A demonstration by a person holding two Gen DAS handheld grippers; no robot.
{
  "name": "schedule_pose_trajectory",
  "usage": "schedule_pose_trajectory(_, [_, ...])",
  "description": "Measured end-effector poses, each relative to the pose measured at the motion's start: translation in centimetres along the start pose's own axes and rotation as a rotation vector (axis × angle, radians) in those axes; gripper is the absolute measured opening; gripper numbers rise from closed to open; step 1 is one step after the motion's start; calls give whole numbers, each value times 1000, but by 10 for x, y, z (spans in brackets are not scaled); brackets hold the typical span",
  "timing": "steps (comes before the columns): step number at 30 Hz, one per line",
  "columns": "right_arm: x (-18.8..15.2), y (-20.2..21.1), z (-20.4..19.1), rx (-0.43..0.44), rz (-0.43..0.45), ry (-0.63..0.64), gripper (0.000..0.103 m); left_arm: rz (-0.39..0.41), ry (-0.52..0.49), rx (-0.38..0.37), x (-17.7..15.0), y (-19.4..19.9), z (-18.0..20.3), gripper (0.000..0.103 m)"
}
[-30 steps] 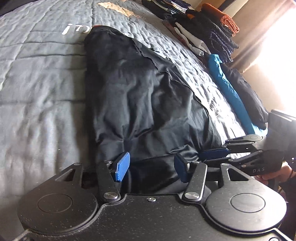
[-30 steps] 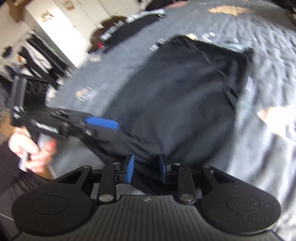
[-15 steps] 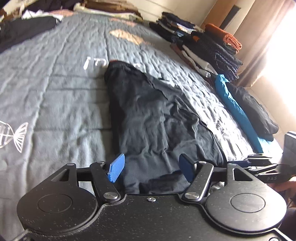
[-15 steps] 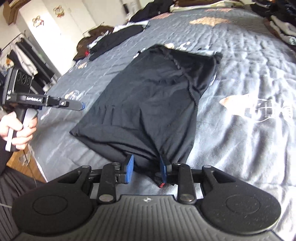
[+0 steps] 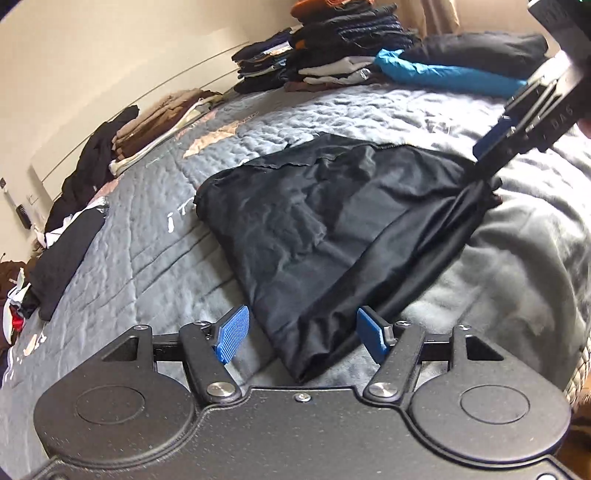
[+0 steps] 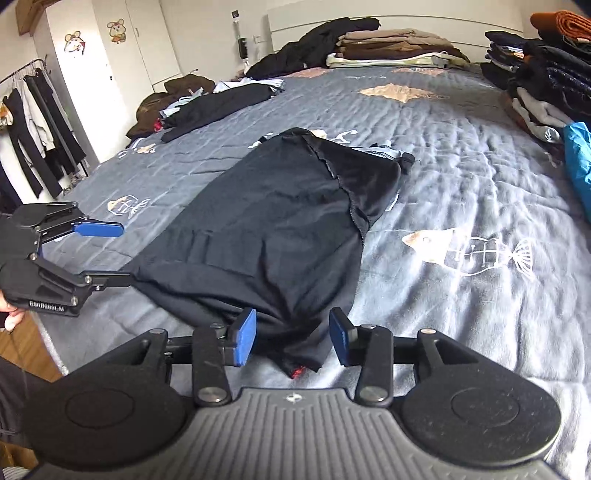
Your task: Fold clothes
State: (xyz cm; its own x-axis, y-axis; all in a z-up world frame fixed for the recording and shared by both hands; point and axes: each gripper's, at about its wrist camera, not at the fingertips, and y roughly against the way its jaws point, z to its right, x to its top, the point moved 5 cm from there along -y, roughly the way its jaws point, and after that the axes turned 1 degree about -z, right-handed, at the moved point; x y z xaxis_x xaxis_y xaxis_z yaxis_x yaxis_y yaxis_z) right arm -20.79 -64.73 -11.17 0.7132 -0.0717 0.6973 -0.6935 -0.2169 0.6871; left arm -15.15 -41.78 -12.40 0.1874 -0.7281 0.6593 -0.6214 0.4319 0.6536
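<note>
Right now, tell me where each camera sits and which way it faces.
Left wrist: on the left gripper, looking down across the black garment toward the folded stacks; the right gripper shows, holding cloth.
Right wrist: on the right gripper, jaws opening around the hem, facing the headboard; the left gripper and a hand show.
Shared: garment, bed, stacks.
</note>
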Motion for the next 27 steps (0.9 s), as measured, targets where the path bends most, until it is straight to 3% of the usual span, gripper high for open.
schedule_pose_trajectory(5, [0, 2, -4, 23, 16, -9, 44, 5, 43, -49, 3, 7, -4, 64])
schedule_pose_trajectory(13, [6, 15, 3, 86, 65, -138, 53, 102, 471, -203, 24, 12, -85, 68])
schedule_pose_trajectory(16, [12, 13, 2, 114, 76, -157, 56, 107, 625, -261, 30, -5, -118, 70])
schedule_pose_trajectory(24, [23, 10, 6, 143, 110, -204, 60, 36, 756, -389, 50, -85, -165, 72])
schedule_pose_trajectory(27, [23, 1, 11, 161, 70, -213, 61, 15, 780, -445, 58, -119, -174, 72])
